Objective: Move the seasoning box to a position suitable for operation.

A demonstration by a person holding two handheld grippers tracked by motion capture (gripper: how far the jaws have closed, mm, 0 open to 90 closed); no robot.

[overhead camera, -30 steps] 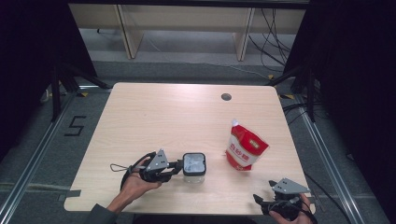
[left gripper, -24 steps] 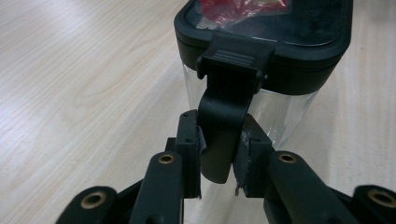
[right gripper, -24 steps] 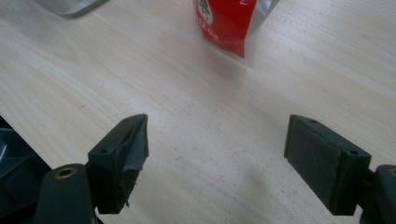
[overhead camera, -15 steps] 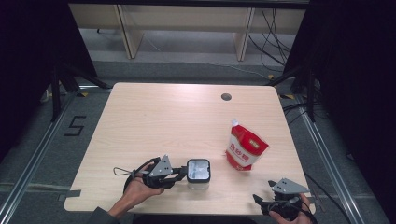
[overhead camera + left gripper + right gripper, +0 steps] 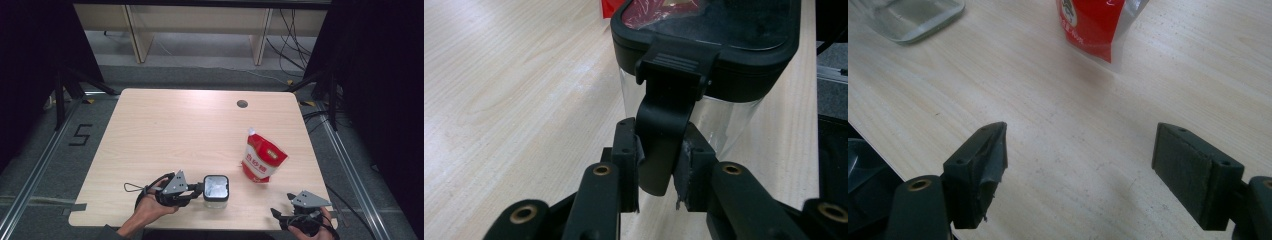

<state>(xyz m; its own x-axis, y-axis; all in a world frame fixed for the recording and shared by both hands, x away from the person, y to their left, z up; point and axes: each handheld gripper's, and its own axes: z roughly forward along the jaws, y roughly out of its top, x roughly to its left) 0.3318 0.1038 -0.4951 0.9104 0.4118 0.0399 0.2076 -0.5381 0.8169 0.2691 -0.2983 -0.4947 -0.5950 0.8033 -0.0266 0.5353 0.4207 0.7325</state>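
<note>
One clear jar [image 5: 216,190], latch pinched in left jaws; one red pouch [image 5: 262,158]; right jaws wide, empty.

The high view looks forward and down from above the bench's [image 5: 200,130] near edge; the left gripper view sits close against the clear container [image 5: 704,65]; the right gripper view skims low over the bench, sharing the red pouch [image 5: 1088,25] with both.
</note>
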